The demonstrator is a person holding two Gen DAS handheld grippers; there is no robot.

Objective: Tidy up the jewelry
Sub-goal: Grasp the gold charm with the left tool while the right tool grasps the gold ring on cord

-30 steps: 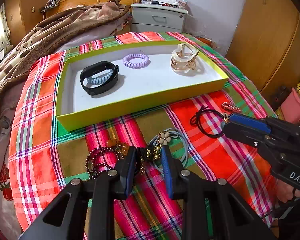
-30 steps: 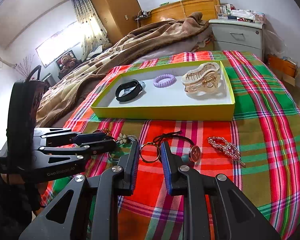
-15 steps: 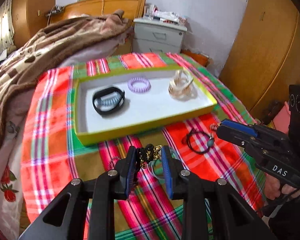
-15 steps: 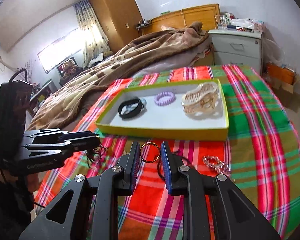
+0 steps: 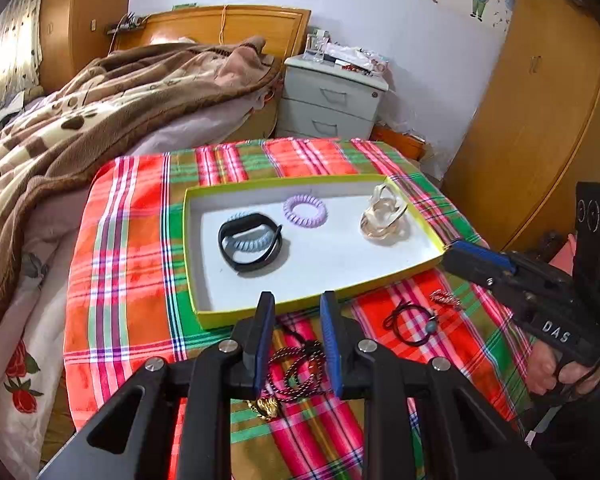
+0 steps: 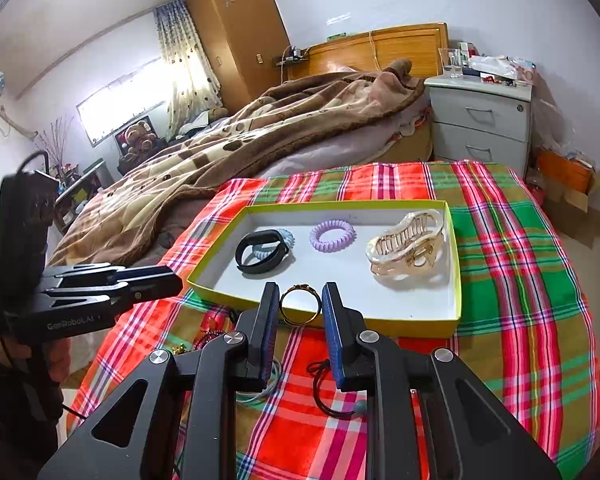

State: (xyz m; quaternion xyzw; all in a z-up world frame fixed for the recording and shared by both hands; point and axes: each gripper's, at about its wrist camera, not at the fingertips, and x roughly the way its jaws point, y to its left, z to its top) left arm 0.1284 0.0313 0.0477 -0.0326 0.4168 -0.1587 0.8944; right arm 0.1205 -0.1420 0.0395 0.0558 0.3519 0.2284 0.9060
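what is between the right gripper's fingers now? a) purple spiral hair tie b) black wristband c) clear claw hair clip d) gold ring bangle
d: the gold ring bangle sits pinched between the right gripper's blue-padded fingers, above the near rim of the yellow-green tray.
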